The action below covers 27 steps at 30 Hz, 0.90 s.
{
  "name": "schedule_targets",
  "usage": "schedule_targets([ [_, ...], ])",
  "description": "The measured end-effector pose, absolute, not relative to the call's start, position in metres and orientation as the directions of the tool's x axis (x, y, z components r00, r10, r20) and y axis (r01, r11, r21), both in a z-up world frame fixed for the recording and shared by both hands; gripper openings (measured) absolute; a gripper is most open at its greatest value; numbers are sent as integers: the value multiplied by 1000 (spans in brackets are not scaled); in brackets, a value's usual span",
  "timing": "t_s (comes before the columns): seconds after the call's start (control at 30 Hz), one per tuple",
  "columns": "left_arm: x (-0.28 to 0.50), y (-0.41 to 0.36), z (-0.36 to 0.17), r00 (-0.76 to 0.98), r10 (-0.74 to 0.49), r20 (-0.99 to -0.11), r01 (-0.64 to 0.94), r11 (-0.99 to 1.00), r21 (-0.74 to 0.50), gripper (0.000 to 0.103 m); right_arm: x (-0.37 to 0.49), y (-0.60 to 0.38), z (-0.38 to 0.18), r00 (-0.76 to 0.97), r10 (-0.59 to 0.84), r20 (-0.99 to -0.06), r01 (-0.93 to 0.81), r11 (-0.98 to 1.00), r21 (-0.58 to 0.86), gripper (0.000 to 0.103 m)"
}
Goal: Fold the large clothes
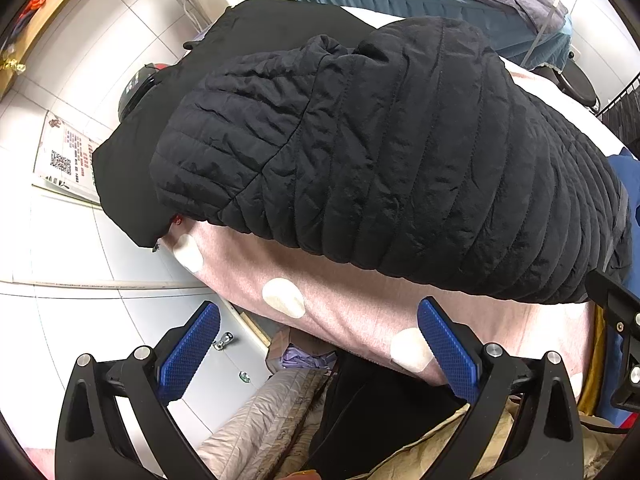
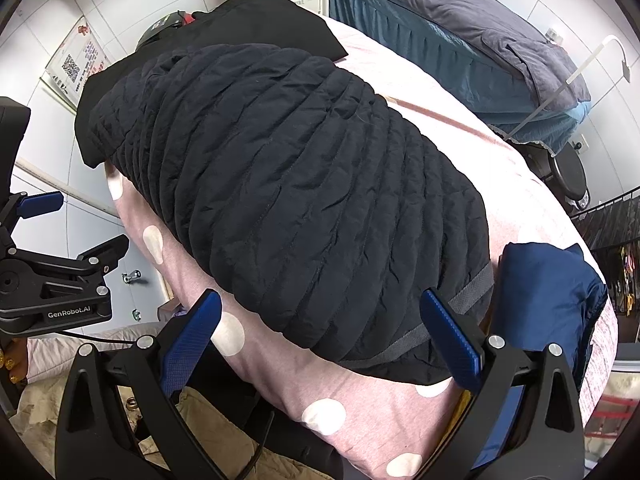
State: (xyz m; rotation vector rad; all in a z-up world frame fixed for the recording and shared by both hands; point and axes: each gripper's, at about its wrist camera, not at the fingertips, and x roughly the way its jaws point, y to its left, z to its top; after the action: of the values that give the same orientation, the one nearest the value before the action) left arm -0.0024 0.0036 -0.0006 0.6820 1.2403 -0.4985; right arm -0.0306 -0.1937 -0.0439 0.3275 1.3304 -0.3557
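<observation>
We see the black quilted jacket (image 1: 380, 160) folded at frame centre on the pink dotted bed (image 1: 340, 312), far end hidden; left hand-held gripper (image 1: 320, 344) and right hand-held gripper (image 2: 320, 332) both released, empty.

Support: bed with pink, white-dotted cover (image 2: 360, 400), filling the centre and lower half of both frames. Directly on it: 1 black quilted jacket (image 2: 288, 200), folded, frame centre; 1 plain black garment (image 2: 260, 24) beneath its far end, upper left; 1 folded navy garment (image 2: 548, 300), right edge, just beside the jacket.
</observation>
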Motion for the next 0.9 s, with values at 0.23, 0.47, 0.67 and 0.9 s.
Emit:
schedule_targets([
  [0.23,-3,3,0,262,18,-965,680,705,198,97,-31,-193,-45,201,-62,-978,432,901,31,98],
  [0.47,-3,3,0,262,19,-965,681,705,199,97,-31,-193,-45,202,-63,-977,432,901,31,98],
  [0.67,-4,2,0,264,19,-964,683,702,201,97,-31,-194,-45,202,-63,-977,431,902,31,98],
  [0.9,-5,-1,1,264,22,-964,685,699,203,97,-31,-194,-45,203,-63,-977,431,902,32,98],
])
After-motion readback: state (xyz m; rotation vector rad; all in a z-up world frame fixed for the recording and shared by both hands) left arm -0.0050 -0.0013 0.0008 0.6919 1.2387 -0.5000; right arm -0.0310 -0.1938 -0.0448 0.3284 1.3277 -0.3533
